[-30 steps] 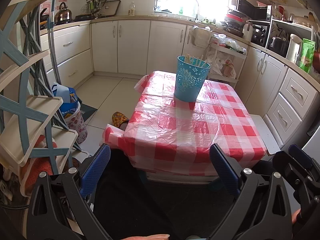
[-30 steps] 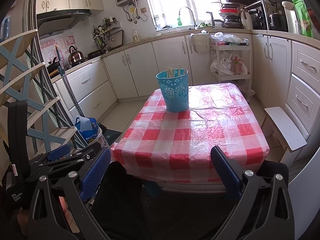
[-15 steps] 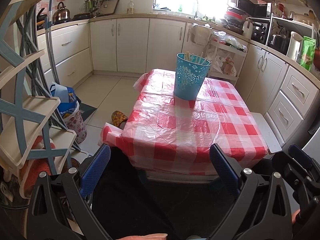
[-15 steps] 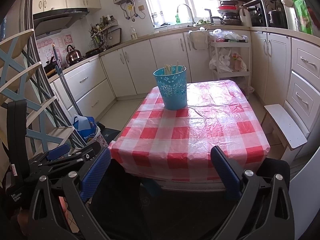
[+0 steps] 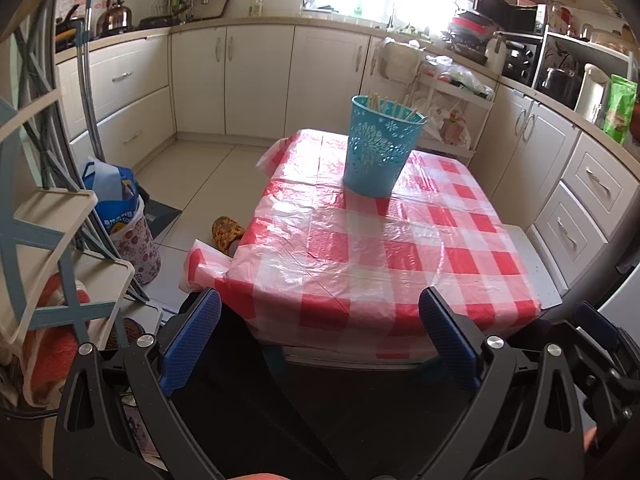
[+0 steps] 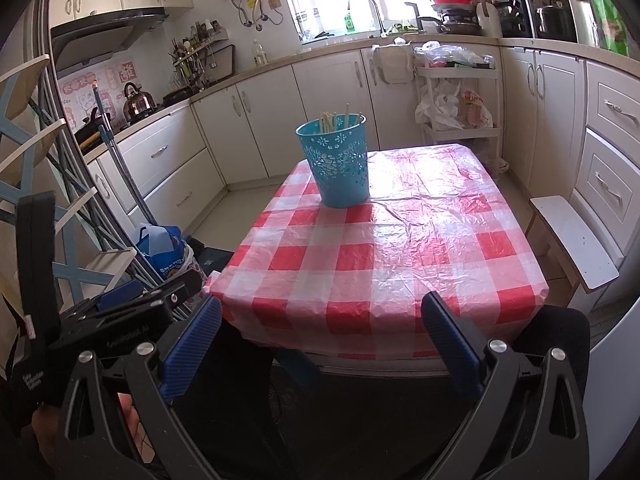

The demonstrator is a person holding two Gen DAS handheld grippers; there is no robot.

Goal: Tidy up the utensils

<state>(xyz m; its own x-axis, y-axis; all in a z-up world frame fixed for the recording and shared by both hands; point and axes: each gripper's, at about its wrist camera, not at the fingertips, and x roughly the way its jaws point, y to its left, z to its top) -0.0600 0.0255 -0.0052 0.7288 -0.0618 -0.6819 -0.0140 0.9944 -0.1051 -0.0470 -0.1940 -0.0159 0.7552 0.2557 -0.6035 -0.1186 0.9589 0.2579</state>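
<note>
A blue perforated bucket (image 5: 380,148) stands on the far part of a table with a red-and-white checked cloth (image 5: 376,256). Several pale chopsticks (image 5: 390,106) stick up inside it. The bucket also shows in the right wrist view (image 6: 339,164), with the chopsticks (image 6: 334,120) in it. My left gripper (image 5: 318,316) is open and empty, held off the table's near edge. My right gripper (image 6: 320,324) is open and empty too, near the same edge (image 6: 360,320). The left gripper's body (image 6: 120,320) shows at the lower left of the right wrist view.
A folding rack with shelves (image 5: 48,224) stands at the left, with a blue bag (image 5: 116,204) on the floor beside it. A white stool (image 6: 572,236) stands right of the table. Cabinets (image 5: 260,80) line the far and right walls. A slipper (image 5: 226,232) lies on the floor.
Both grippers have moved a little forward and up toward the table. The bucket looks slightly nearer. Both stay open and empty.
</note>
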